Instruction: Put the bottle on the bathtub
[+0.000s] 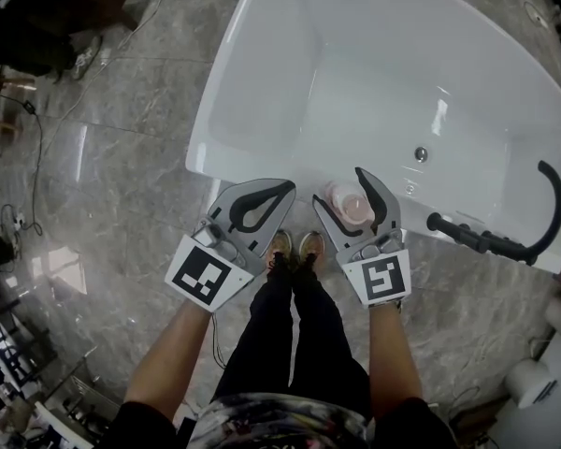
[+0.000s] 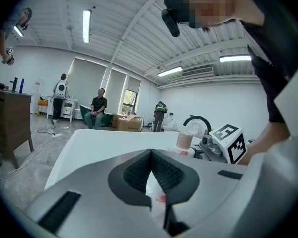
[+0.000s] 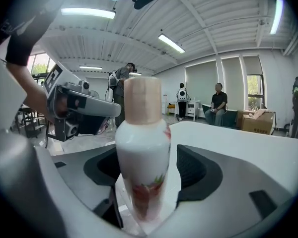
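The bottle (image 3: 141, 148) stands upright on the bathtub rim (image 1: 252, 168), between the jaws of the right gripper (image 1: 344, 195). These jaws are apart and do not clamp it. The left gripper (image 1: 282, 190), jaws together and empty, is farther from the bottle.

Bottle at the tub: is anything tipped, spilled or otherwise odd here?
Nothing stands out. The bottle stands upright on the bathtub rim, its cap on, and no spill is visible around it. The right tongs sit open around it, with a visible gap on one side. The left tongs are shut.
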The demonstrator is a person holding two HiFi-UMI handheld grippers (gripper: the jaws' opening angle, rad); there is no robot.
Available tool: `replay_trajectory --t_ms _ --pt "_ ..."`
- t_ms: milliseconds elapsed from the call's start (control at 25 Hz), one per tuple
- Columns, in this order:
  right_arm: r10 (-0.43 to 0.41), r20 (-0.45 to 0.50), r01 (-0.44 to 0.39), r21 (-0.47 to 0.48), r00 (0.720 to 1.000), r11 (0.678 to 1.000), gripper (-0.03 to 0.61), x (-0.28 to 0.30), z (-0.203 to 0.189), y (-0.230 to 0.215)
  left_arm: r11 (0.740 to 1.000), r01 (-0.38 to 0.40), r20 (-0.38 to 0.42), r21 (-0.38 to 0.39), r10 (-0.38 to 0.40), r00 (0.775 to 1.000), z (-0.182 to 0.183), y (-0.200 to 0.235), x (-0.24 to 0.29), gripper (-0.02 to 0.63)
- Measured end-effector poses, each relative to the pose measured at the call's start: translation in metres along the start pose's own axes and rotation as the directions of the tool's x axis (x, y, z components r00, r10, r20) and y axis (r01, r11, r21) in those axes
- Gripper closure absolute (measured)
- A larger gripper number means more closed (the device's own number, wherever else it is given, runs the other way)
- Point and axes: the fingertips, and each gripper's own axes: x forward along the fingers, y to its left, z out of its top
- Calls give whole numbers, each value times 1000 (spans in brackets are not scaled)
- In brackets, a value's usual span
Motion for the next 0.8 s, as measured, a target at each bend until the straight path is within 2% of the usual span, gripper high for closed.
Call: replay_trajectory --t_ms 400,800 --pt "39 -20 -40 -28 999 999 181 -23 45 3 1000 17 2 17 -17 1000 47 -16 -10 603" --pt "47 64 -43 -67 997 997 144 -81 161 14 998 33 4 55 -33 999 122 -53 -39 603"
